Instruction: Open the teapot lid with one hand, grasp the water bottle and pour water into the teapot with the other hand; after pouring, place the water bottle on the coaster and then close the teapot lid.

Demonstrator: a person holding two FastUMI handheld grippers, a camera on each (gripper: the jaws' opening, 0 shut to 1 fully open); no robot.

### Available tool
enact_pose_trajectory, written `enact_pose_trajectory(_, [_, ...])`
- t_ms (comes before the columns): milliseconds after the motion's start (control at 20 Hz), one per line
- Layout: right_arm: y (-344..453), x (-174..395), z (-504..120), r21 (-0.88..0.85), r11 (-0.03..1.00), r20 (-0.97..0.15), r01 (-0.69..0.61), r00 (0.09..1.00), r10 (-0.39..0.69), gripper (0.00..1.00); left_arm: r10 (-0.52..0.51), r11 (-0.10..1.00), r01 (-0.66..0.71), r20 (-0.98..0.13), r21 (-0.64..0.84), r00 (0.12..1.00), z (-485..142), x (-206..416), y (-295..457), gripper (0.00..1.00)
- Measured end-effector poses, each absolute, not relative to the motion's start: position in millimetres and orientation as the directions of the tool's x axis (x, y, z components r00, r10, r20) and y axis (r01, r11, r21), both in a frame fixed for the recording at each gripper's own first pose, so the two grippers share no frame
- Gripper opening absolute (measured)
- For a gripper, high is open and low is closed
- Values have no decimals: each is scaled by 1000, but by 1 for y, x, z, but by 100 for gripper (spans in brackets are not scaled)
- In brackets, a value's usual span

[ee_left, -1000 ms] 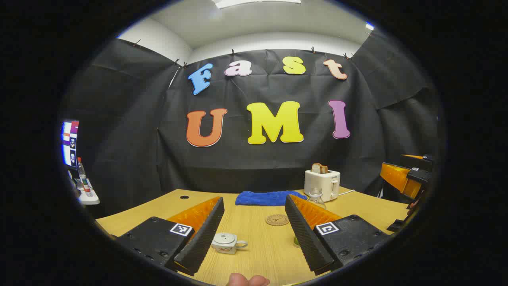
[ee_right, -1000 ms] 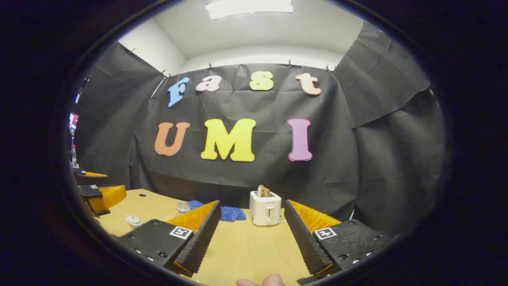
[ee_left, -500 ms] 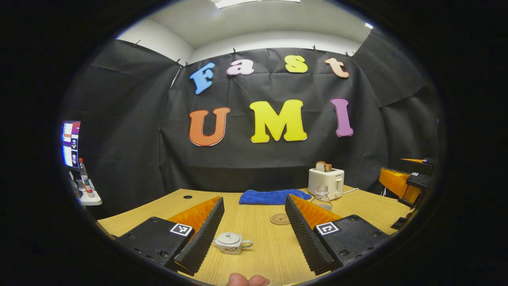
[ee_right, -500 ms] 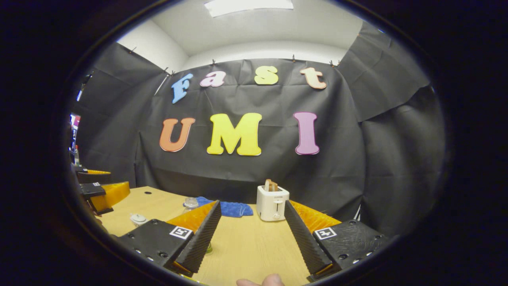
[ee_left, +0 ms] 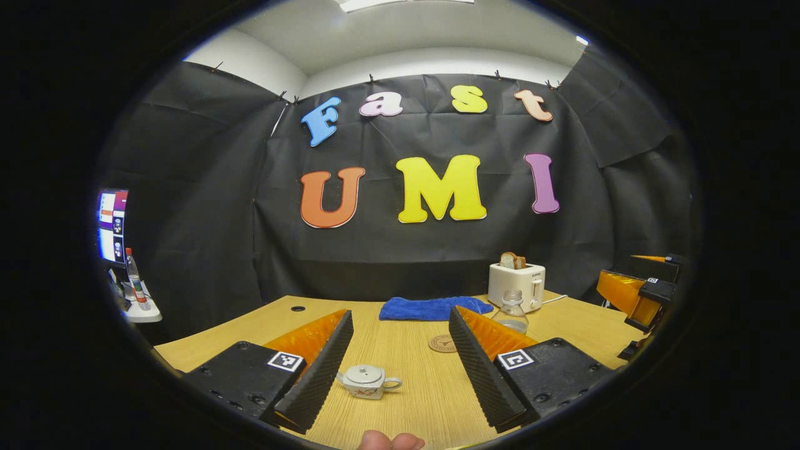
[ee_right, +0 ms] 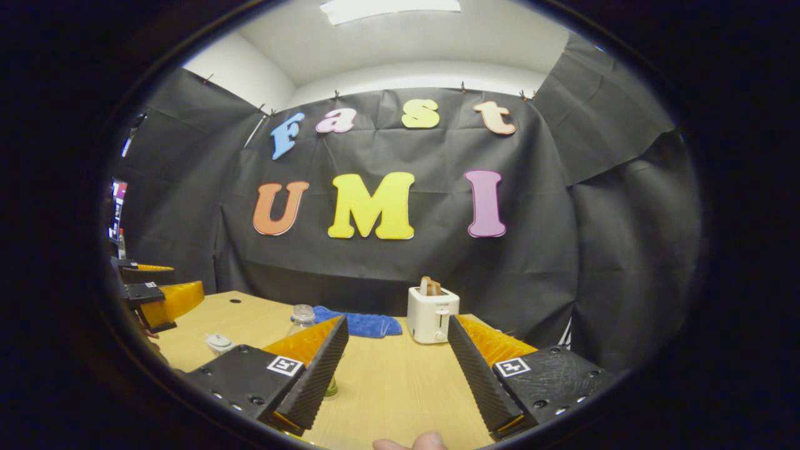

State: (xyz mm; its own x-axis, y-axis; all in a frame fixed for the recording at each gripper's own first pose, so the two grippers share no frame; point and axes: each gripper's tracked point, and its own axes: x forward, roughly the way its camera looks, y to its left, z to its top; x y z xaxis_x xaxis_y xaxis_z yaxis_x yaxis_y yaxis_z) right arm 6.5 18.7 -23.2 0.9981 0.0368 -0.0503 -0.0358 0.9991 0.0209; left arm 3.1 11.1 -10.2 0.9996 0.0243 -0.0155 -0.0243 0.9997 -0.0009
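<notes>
A small white teapot [ee_left: 369, 381] with its lid on stands on the wooden table [ee_left: 412, 400], just right of my left gripper's near finger. My left gripper [ee_left: 400, 369] hangs open above the table with nothing between its fingers. A round brown coaster [ee_left: 442, 343] lies farther back. The clear water bottle [ee_left: 512, 310] stands behind my left gripper's right finger, partly hidden. In the right gripper view, my right gripper [ee_right: 395, 369] is open and empty; the bottle [ee_right: 302, 317] rises behind its left finger and the teapot [ee_right: 219, 342] sits far left.
A white toaster [ee_left: 516, 285] with bread stands at the back right, and a blue cloth [ee_left: 431, 308] lies along the table's far edge. The other gripper [ee_left: 637, 290] shows at the right of the left gripper view. A monitor and bottle [ee_left: 132, 278] stand off the table at left.
Both views have shifted: the teapot, bottle and toaster have slid right and slightly up in each view, and more of the bottle shows. Both grippers stay open.
</notes>
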Motion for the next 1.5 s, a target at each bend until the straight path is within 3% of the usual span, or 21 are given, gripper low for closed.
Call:
enact_pose_trajectory(500, [18,26,-52,48,996,-103,-80,991,84,95,112,994,-112,-53,0,992,-28,6,39,96])
enact_pose_trajectory(1200, [-7,41,-91,49,997,-170,-65,983,73,95,55,997,-70,-303,-37,951,-121,42,47,97])
enact_pose_trajectory(1300, [-10,42,-94,59,996,-181,-62,981,72,95,54,996,-73,-343,-42,938,-133,52,53,94])
enact_pose_trajectory(1500, [-19,45,-97,40,998,-183,-40,982,47,95,60,997,-79,-418,-26,907,-151,63,60,75])
